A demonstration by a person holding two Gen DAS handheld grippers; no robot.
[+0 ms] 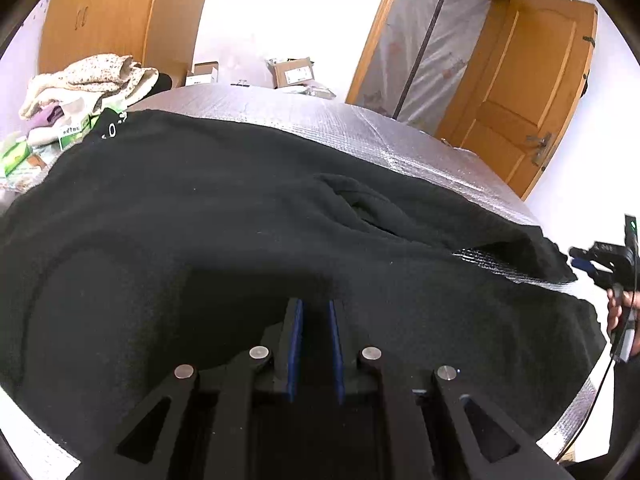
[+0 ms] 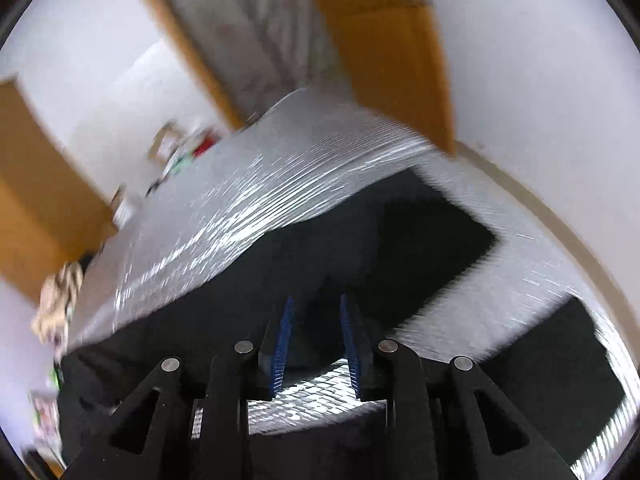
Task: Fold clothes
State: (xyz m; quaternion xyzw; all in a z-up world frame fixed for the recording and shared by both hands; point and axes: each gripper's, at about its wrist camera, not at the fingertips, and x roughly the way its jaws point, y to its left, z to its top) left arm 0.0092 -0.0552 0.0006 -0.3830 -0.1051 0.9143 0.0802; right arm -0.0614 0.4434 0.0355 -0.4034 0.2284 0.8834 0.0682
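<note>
Silver quilted covering [image 1: 360, 128] stretches across the whole work surface, shiny and ribbed, and white walls with an orange-brown wooden door [image 1: 536, 92] and a wardrobe [image 1: 104, 12] ring the room. Over on the far left corner sits a heap of pale speckled clothes [image 1: 88, 80] with green packets [image 1: 24, 160] beside it, and cardboard boxes [image 1: 294, 74] wait beyond the far edge.

Big black garment [image 1: 200, 220] now, spread wide over the silver surface, filling most of the left wrist view, a rumpled fold near its middle and one part trailing off toward the right edge. The right wrist view is smeared with blur, but the same black cloth lies there with silver showing between its parts.

Left gripper [image 1: 316, 304]: blue pads standing narrowly apart, black cloth bunched up right at the tips; whether the pads actually press on it, I cannot tell.

Right gripper [image 2: 318, 304]: jaws parted, pads apart, silver covering plainly visible in the gap, nothing pinched. It hangs over the garment's edge, a hand [image 1: 620, 308] gripping its handle at the far right of the left view.
</note>
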